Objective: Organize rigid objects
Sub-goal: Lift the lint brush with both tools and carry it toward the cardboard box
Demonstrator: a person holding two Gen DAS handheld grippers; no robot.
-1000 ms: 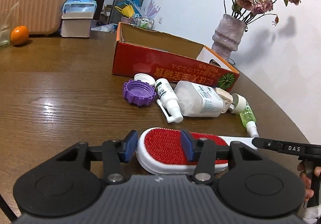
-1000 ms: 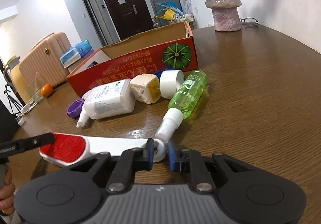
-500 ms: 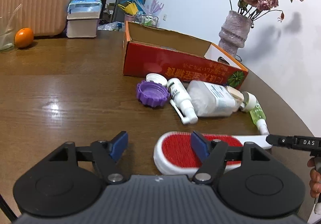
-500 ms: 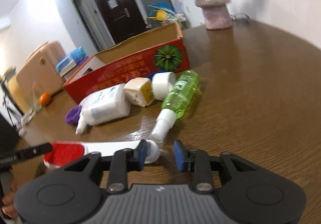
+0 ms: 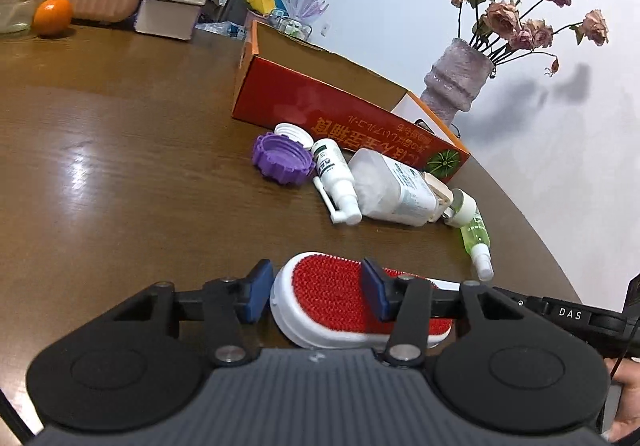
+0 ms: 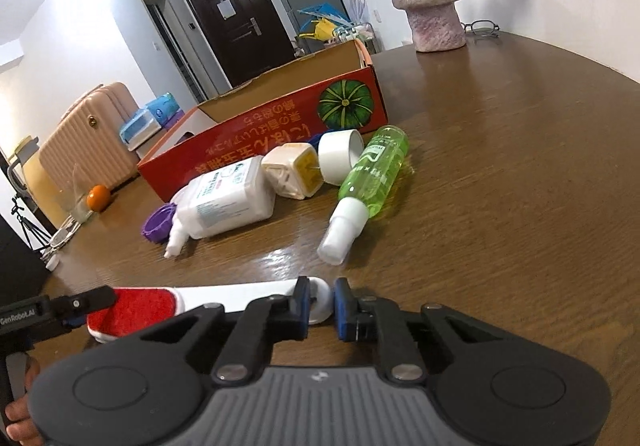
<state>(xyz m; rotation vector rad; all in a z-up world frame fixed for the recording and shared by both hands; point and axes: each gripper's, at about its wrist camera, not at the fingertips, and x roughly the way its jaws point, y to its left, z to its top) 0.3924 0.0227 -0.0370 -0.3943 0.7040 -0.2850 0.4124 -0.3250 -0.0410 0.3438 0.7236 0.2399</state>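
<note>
Regripping on both ends: the left tongs [image 5: 316, 294] and right tongs [image 6: 320, 302] both popped open half a second ago and have come back in on the lint brush [image 5: 324, 294]; same object as a second ago, no new target.

Left tongs are closing right now with the red bristle head between them; near pad sits against the white rounded end, far pad lies across the bristles (it looks like contact, though I can't confirm how hard it presses).

Right tongs are fully closed, pinching the tip of the white handle [image 6: 224, 294]; jaws nearly touching, only the thin handle end in the gap.

Brush location: at the near side of the table [image 5: 120, 166], lying across both views, head to the left and handle to the right; it looks level and low, so I can't say it has left the wood; well short of the red box [image 5: 340, 106].

Between brush and box, untouched: purple cap [image 5: 282, 160], small white spray bottle [image 5: 334, 182], big white bottle [image 6: 224, 198], green spray bottle [image 6: 372, 174]; the green nozzle points near the handle tip.

My read: the release and reclose is a grip correction before a two-handed lift; next is up and over the clutter into the box; the risk is the thin handle slipping from the right pinch.
</note>
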